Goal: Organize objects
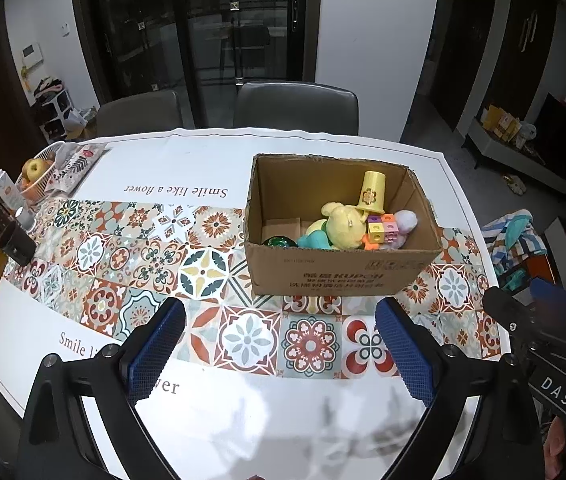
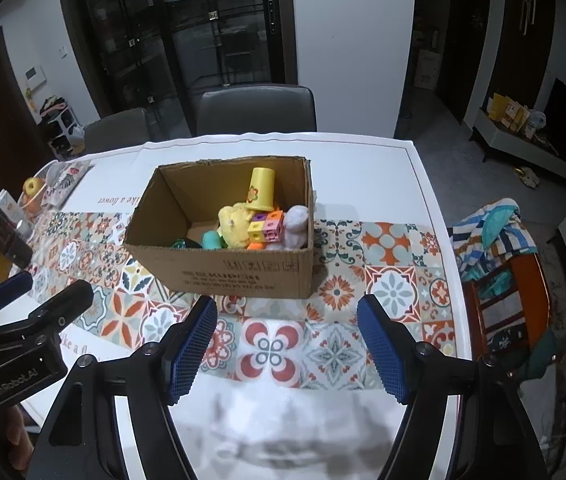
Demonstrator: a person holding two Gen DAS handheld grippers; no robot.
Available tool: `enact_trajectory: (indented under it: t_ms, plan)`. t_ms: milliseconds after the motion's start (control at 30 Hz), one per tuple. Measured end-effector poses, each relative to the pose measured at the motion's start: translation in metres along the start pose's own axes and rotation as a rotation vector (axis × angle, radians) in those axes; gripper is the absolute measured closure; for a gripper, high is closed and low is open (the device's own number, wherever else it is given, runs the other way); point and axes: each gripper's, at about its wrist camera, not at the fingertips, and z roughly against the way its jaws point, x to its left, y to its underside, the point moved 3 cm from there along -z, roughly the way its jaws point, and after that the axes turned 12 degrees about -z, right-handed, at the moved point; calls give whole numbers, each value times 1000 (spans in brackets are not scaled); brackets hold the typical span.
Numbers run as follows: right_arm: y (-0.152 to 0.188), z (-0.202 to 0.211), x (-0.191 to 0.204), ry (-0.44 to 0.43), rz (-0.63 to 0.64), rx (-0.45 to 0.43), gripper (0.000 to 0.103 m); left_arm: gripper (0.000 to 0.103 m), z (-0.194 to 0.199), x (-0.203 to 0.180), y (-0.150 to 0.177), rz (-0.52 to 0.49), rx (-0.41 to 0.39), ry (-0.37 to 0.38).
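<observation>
Wicker-white fruit basket (image 1: 37, 174) sits at the far left edge of the desk (image 1: 203, 412), well apart from the work; the left tongs (image 1: 279, 344) hang wide apart and empty over the patterned runner (image 1: 155, 264); further right, the cardboard box (image 1: 339, 276) stands on that runner, holding a yellow plush (image 1: 345, 226), an upturned yellow cup (image 1: 371, 192), coloured cubes (image 1: 382, 227) and a lilac toy (image 1: 405, 220); the right tongs (image 2: 287, 344) gape empty too; no loose toy shows on the desk, so the sorting looks nearly or wholly finished.
</observation>
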Motion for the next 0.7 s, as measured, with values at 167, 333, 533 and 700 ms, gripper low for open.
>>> enact_trajectory:
  t_ms: [167, 333, 533, 700]
  plan:
    - [8, 5, -2, -1, 13, -1, 31, 6, 6, -2, 8, 0, 4, 4]
    - [14, 8, -3, -6, 22, 1, 31, 6, 9, -3, 15, 9, 10, 13]
    - [21, 10, -6, -6, 30, 3, 31, 6, 12, -6, 21, 8, 11, 19]
    - [25, 13, -7, -7, 39, 2, 31, 6, 15, -7, 23, 9, 9, 20]
